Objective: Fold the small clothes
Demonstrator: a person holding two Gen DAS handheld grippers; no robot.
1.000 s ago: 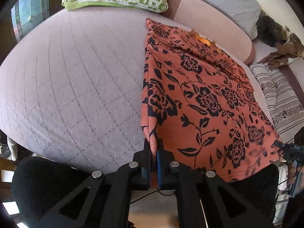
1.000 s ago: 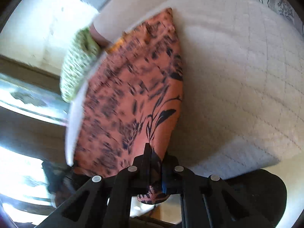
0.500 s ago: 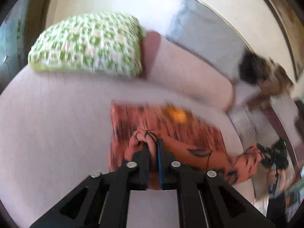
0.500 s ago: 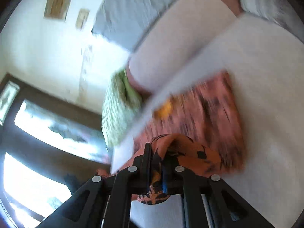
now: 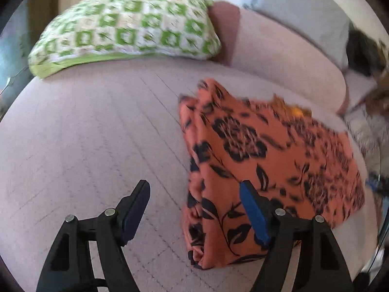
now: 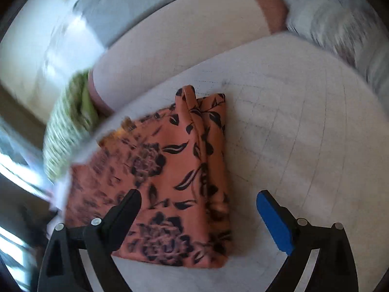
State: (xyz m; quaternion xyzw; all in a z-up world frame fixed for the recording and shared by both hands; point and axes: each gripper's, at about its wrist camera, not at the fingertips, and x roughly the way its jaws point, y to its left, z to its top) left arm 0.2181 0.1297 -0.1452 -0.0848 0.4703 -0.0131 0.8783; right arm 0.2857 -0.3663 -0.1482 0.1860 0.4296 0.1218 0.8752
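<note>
An orange cloth with black flowers (image 5: 262,160) lies folded in half on the pale quilted bed (image 5: 97,133). My left gripper (image 5: 193,187) hovers over the fold's near left corner. Its jaws are opening, and the cloth's left edge sits loose between them without the pads pressing it. In the right wrist view the same cloth (image 6: 170,177) lies flat. My right gripper (image 6: 199,194) is above its near right edge, jaws opening wide. The cloth's right side lies under the gap, untouched by the black finger (image 6: 128,206) or the blue pad (image 6: 274,221).
A green and white checked pillow (image 5: 126,22) lies at the head of the bed, with a pink bolster (image 5: 279,48) and a grey pillow (image 5: 304,7) beside it. Dark and striped items (image 5: 364,48) crowd the right side. Bare quilt spreads left of the cloth.
Both grippers carried the cloth's near end up and over to the far end, doubling it. Both then let go and their jaws spread; the cloth now lies folded.
</note>
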